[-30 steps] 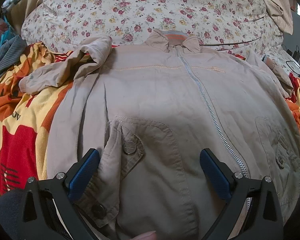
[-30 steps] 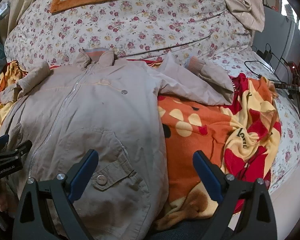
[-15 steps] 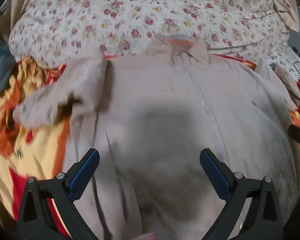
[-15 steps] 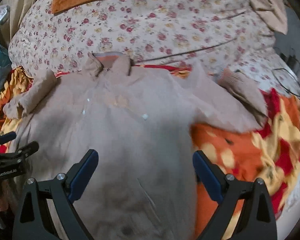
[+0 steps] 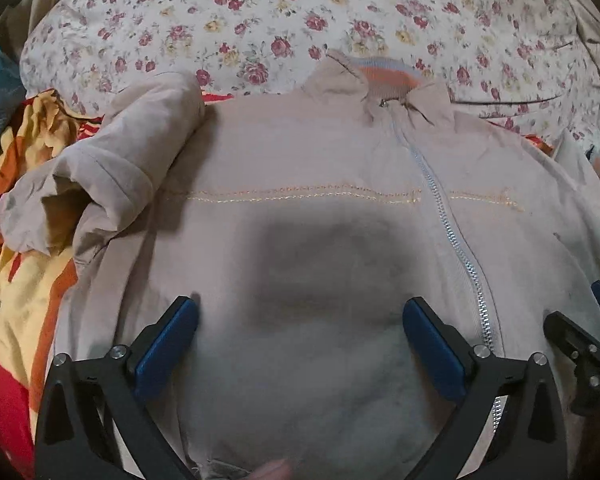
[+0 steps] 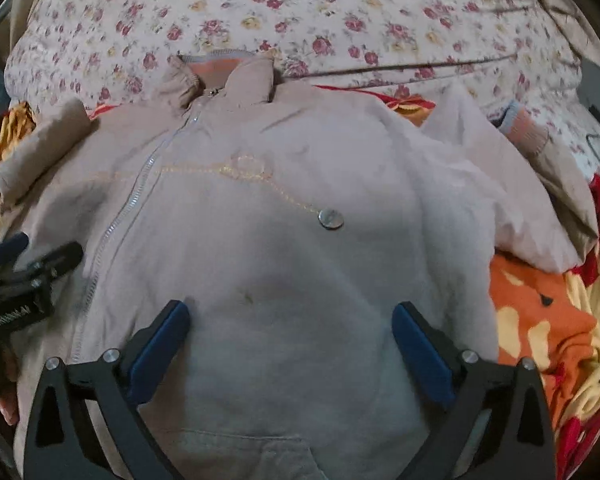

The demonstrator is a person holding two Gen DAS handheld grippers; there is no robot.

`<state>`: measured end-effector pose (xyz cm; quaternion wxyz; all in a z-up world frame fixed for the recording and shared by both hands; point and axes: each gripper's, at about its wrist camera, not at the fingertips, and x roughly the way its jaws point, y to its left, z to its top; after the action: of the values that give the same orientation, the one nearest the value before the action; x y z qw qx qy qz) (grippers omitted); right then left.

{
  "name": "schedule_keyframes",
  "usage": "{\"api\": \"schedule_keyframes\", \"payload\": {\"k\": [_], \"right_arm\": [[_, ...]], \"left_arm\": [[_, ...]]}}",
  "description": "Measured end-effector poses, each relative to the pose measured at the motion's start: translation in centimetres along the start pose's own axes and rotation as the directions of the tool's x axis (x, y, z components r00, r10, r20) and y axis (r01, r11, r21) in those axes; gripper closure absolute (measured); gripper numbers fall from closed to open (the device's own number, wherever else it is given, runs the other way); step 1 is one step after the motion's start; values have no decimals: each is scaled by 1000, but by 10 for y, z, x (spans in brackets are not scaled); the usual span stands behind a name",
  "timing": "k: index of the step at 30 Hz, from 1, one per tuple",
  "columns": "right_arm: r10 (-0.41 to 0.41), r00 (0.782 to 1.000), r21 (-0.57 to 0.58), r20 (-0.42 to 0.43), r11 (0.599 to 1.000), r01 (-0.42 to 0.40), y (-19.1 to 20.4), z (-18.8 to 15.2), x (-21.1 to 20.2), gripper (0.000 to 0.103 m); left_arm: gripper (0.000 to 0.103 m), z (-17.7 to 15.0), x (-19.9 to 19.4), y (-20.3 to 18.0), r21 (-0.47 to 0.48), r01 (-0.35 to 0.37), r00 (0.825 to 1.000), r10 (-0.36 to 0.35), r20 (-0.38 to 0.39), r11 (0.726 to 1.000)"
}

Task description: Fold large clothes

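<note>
Jacket spread out, folding barely begun.
The beige jacket (image 5: 300,240) lies zipped, face up on the bed (image 5: 260,20), sleeves loose; left gripper (image 5: 300,336) and right gripper (image 6: 290,332) hover, fingers wide, empty.

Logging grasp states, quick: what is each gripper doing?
Left gripper: open, empty, above the jacket.
Right gripper: open, empty, above the jacket.

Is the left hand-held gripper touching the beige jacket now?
Cannot tell. In the left wrist view the left hand-held gripper is open over the beige jacket, casting a shadow, but neither contact nor a gap shows plainly.
</note>
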<state>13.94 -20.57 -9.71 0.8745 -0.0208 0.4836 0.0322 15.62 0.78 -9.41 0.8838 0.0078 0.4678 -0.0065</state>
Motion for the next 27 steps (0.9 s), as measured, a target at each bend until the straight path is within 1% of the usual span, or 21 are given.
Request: {"api": "schedule_keyframes", "payload": {"k": [2,5,15,27], "right_arm": [[-9,1000,-1,27,1000,9,-1,-5,-1,0],[-15,999,-2,31,1000,15,-1,-7,-3,0],[-13,998,-8,61,1000,14,-2,-8,-1,0],[-17,996,-15,87,1000,18,-2,-11,-2,0]], "left_arm": [[1,-1,-1,-1,-1,-12,1000,12,12,1000],[1,0,0,-3,-3,-27,1000,27,11,1000],[1,-2,-1,0,-13,-14,1000,14,-5,1000],[1,-4,-2,-2,0,-23,1000,23,15,1000]]}}
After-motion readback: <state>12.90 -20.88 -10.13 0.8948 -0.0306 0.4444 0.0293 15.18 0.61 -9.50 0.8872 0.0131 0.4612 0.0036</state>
